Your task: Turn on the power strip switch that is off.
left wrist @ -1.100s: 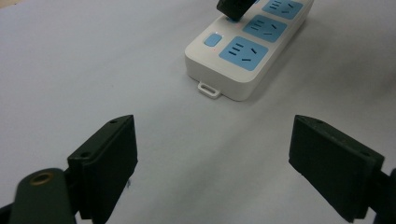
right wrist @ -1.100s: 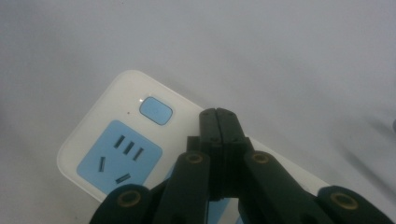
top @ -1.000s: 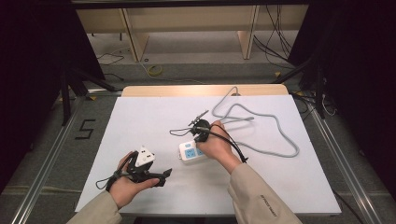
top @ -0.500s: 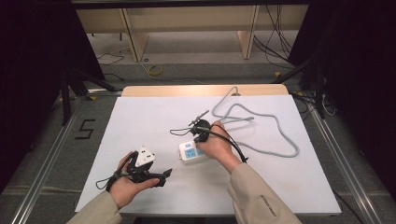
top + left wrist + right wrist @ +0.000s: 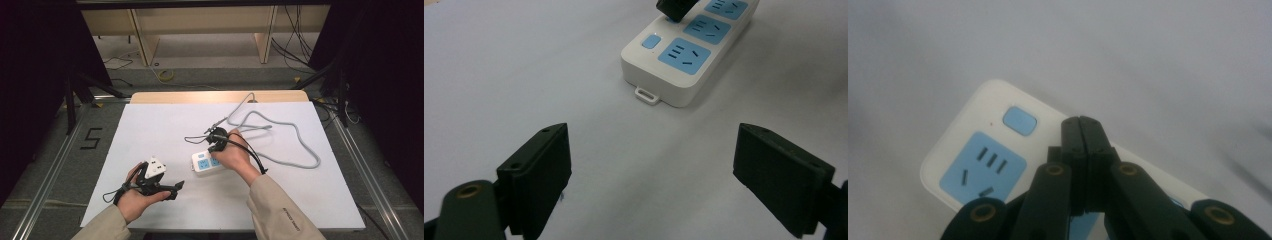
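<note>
A white power strip with blue sockets lies flat near the middle of the white table. My right gripper points down at it, jaws pressed together with nothing between them, though they have just begun to ease apart. In the right gripper view its tips hover over the strip just right of the blue switch. My left gripper rests low at the front left, open and empty. In the left gripper view the strip lies beyond its jaws, with the right gripper's tip above.
The strip's grey cable loops across the right half of the table and off its far edge. A thin black cable trails from the right gripper. A wooden strip borders the far edge; metal rails flank the table.
</note>
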Tool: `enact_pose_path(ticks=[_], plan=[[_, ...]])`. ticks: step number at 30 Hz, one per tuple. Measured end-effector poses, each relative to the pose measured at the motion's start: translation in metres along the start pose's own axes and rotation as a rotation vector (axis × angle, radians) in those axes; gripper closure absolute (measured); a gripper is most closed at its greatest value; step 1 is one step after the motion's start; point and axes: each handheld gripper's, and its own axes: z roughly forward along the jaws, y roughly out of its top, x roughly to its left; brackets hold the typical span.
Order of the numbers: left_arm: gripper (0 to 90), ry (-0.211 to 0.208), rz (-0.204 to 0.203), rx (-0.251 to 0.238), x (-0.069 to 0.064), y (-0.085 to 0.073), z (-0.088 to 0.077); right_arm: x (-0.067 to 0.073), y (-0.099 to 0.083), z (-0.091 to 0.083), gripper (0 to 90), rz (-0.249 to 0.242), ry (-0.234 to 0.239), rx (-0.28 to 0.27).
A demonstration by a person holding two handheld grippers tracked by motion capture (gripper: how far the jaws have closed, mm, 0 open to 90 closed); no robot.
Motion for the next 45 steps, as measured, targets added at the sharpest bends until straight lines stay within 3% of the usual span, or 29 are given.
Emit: enact_pose_path(ticks=[2,7,28,45], plan=[[15.1,0.001,0.0,0.0,0.0,0.0,0.0,0.0,0.0,-0.001,87.2,-0.005,-0.007,0.003],[15.1,0.0,0.001,0.005,0.0,0.0,0.0,-0.005,0.001,-0.011,81.3,0.004,-0.012,-0.058],[15.1,0.003,0.004,0.01,0.001,-0.001,0.0,-0.011,-0.005,-0.028,68.2,0.015,-0.012,-0.107],[15.3,0.009,-0.012,0.014,0.001,-0.001,0.002,-0.022,-0.021,-0.049,58.3,0.069,-0.027,-0.162]])
